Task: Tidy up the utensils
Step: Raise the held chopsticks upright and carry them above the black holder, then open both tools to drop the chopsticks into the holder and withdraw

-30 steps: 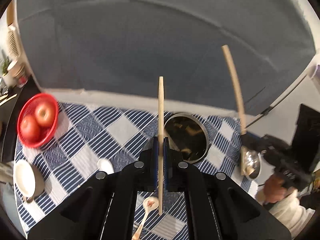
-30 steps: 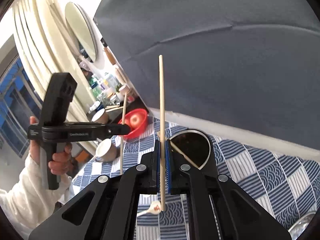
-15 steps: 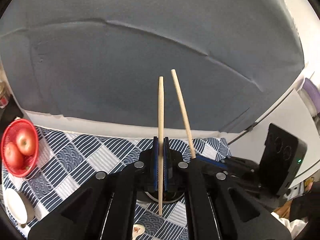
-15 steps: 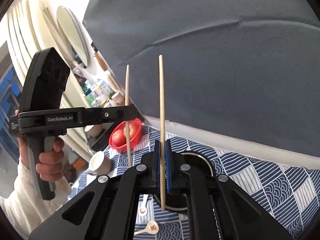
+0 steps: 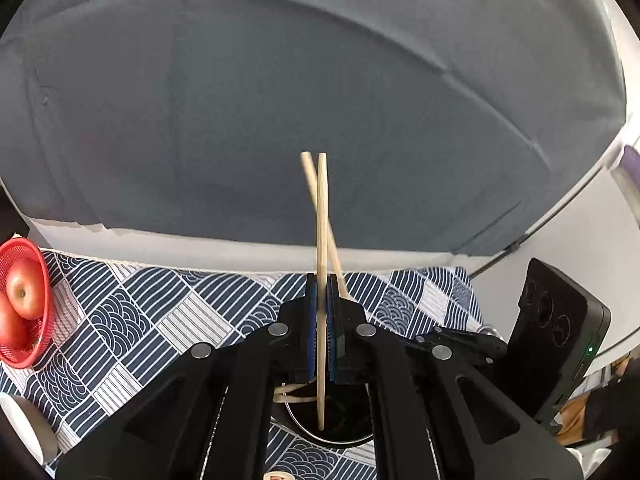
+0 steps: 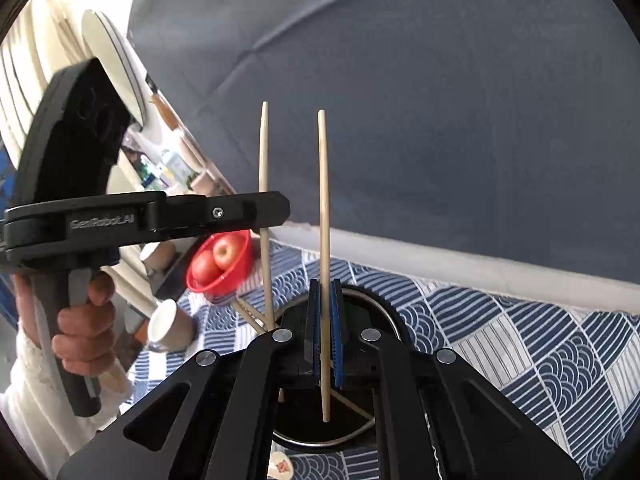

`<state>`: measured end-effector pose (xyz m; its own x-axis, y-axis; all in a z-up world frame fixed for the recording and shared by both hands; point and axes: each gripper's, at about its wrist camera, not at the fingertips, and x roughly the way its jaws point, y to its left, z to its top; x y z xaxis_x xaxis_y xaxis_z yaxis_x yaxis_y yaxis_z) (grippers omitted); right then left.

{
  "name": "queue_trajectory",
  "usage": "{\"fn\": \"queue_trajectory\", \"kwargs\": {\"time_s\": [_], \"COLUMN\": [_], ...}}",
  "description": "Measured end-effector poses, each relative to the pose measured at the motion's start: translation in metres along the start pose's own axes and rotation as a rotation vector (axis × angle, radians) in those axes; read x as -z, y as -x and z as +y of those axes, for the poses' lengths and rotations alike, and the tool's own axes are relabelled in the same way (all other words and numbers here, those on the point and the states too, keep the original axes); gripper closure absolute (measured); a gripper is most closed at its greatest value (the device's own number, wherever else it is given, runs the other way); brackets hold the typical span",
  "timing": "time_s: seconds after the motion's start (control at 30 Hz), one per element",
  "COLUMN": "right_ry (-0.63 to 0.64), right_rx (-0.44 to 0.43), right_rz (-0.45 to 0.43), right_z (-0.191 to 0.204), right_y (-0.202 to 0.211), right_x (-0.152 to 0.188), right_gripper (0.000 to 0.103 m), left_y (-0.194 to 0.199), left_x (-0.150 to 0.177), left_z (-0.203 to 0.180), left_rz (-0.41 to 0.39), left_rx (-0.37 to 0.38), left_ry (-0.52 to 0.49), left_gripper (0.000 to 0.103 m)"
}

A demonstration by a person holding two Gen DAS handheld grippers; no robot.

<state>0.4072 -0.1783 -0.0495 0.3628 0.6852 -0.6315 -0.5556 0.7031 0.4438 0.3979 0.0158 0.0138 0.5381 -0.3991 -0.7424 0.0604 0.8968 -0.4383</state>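
Each tool is clamped on one chopstick, held upright: the left tool [image 5: 320, 336] grips its chopstick [image 5: 321, 240], the right tool [image 6: 326, 340] grips the other chopstick [image 6: 324, 240], and both lower tips hang over the mouth of the metal holder [image 6: 384, 312] on the patterned table [image 6: 540, 344]. A few utensils already lean inside the holder. By my judgement the pair is at the drop-off point; letting go is what remains. A small spoon [image 6: 282, 466] lies near the holder, likely next.
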Motion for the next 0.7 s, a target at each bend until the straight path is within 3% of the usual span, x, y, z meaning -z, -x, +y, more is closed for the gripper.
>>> {"fn": "queue_trajectory", "kwargs": {"time_s": [0.27,0.7], "right_ry": [0.056,0.16], "right_rx": [0.05,0.095], "right_rz": [0.055,0.059], "right_z": [0.009,0.028], "right_y": [0.0,0.03], "right_x": [0.017,0.025], "right_gripper": [0.098,0.098], "left_y": [-0.002,0.007], "left_x": [0.017,0.044], "left_z": [-0.004,-0.017], "left_rz": [0.047,0.105], "left_rx": [-0.035,-0.092], "left_ry": [-0.04,-0.084], "left_gripper": [0.098,0.098]}}
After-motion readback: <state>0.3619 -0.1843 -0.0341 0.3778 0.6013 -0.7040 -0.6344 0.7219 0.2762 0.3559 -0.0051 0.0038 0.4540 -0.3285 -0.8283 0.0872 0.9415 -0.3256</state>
